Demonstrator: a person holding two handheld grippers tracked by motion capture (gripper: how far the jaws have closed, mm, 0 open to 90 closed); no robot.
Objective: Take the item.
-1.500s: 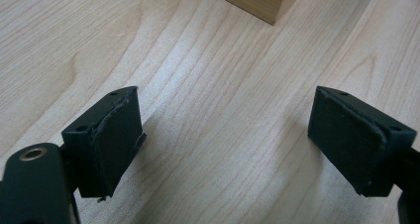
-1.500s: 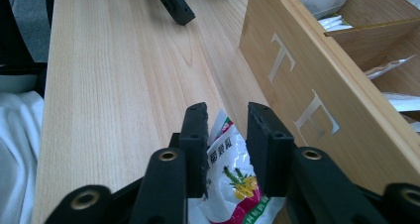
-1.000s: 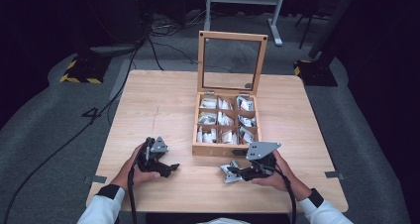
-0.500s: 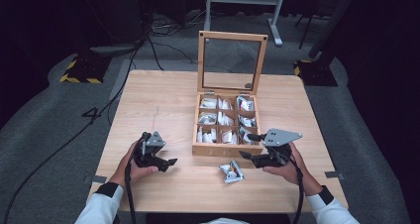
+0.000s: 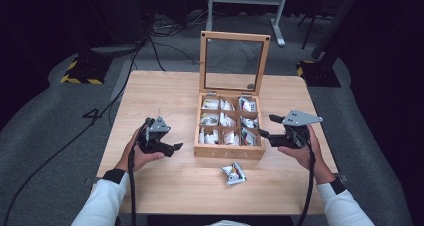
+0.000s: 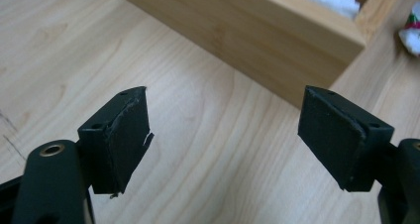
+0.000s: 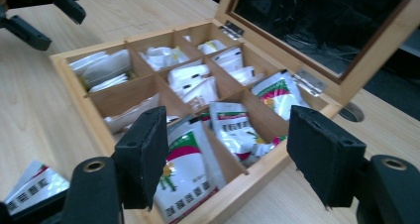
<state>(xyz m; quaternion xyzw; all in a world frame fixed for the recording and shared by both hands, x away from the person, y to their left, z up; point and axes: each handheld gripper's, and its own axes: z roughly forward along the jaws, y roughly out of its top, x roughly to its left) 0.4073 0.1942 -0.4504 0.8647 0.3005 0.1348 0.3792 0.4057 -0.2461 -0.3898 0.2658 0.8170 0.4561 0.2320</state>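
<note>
My right tongs (image 5: 265, 126) have let go of the tea packet (image 5: 234, 173) and swung away from it. A second ago they were down at the front of the counter (image 5: 165, 96) with the packet at their tips; now they hang at the 3 o'clock side of the wooden box (image 5: 228, 151), jaws just opened further, standing wide with nothing between them. The packet lies loose on the counter at the box's 6 o'clock, near the front wall but apart from it. I read that as one packet taken out and dropped, with my right hand lining up for the next.

My left tongs (image 5: 176, 147) have lifted a little at the box's 9 o'clock. Their jaws have been closing somewhat, yet they are partly apart and empty, only bare wood behind them.

The high view gives me the layout: lid (image 5: 234, 63) propped upright at 12 o'clock, both hands flanking the box, the packet between and below. The right gripper view adds what that one blurs: the compartments hold white and green-red printed sachets, the nearest one (image 7: 185, 172) just past my jaws, and the dropped packet at the lower left edge. The left gripper view shows the box's outer wall (image 6: 277, 35) close up and a scrap of a packet at its far right.
</note>
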